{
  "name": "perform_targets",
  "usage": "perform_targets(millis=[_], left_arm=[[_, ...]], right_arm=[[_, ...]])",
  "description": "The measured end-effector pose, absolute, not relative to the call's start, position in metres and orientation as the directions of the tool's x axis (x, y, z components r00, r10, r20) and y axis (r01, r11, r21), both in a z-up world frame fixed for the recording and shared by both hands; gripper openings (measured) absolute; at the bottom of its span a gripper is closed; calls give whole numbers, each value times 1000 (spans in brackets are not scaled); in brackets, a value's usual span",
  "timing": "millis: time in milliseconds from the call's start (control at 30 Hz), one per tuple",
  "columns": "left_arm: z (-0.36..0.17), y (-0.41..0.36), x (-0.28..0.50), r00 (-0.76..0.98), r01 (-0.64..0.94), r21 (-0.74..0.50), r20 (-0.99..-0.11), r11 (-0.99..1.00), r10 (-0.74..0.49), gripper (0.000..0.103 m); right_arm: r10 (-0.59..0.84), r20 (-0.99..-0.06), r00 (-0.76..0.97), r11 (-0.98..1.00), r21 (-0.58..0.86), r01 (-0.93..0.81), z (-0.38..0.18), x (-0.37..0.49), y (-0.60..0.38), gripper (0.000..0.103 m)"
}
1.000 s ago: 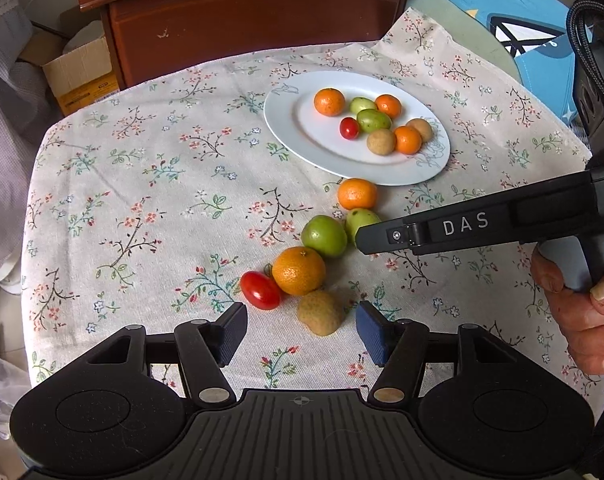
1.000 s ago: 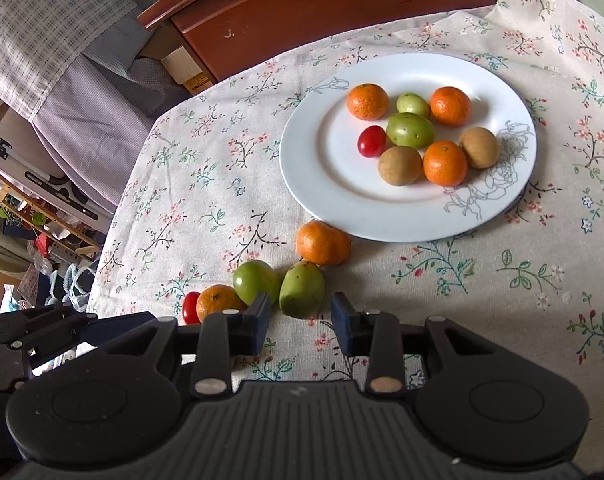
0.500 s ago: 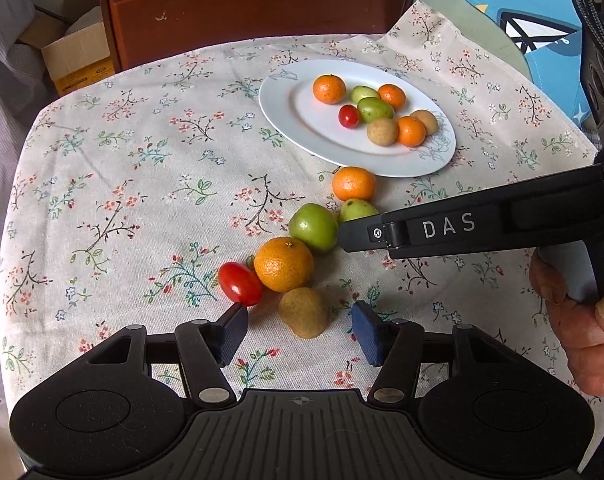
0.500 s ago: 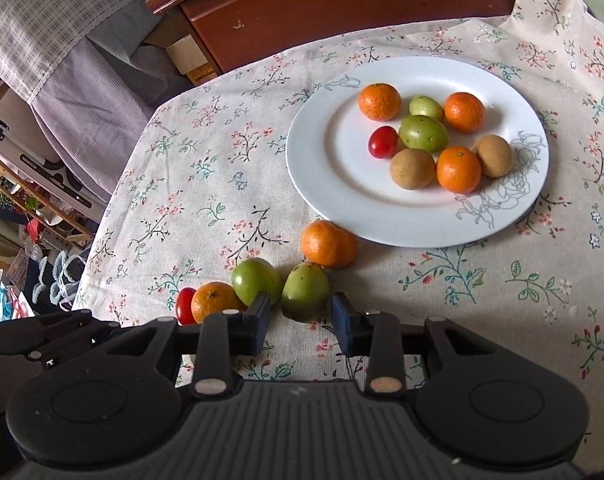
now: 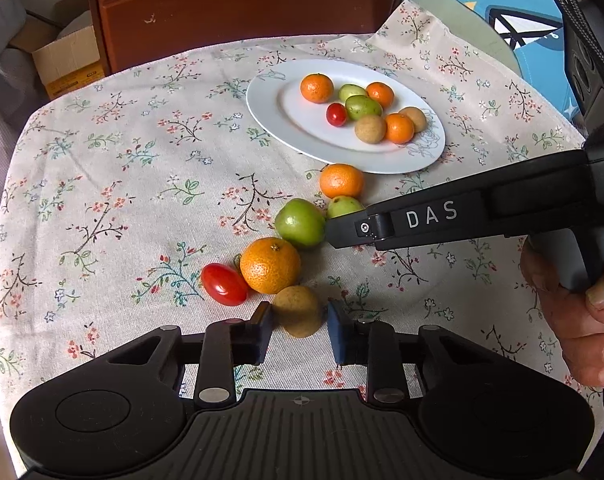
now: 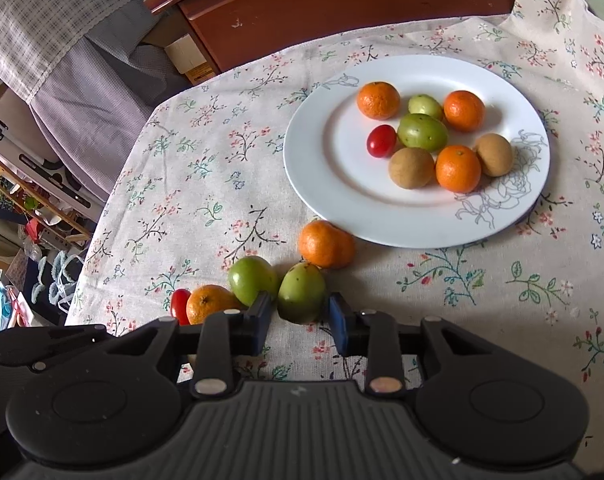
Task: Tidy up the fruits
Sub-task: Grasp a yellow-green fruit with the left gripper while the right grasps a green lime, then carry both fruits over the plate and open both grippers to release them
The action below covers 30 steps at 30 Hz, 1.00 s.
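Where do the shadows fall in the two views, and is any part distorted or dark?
Left wrist view: soft daylight; the large orange shades the cloth to its right; far table edge bends from fisheye.
Right wrist view: fruits on the plate cast shadows rightward; glare on the lower right tablecloth; black corners; the right claw is sharp.

Both grippers have advanced, fingers narrowing around the brown fruit (image 5: 298, 311) and green fruit (image 6: 302, 293).

a home: floral tablecloth (image 5: 142, 168), wooden cabinet (image 5: 242, 4), hanging clothes (image 6: 62, 20).
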<state>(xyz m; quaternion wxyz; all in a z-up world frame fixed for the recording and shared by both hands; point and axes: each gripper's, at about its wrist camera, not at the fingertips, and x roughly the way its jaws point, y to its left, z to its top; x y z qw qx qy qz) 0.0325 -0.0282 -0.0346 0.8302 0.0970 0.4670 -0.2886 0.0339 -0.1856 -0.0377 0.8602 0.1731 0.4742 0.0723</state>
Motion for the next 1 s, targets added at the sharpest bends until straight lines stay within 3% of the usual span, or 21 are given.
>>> perform_targets(millis=[433, 1000], left_arm=[[-33, -29, 31, 405, 577, -104, -825, 810, -394, 26], [0, -28, 45, 492, 547, -119, -756, 829, -432, 26]], right_arm=[[291, -785, 546, 936, 353, 8, -36, 34, -182, 26], [260, -705, 660, 928, 371, 30, 10, 31, -208, 26]])
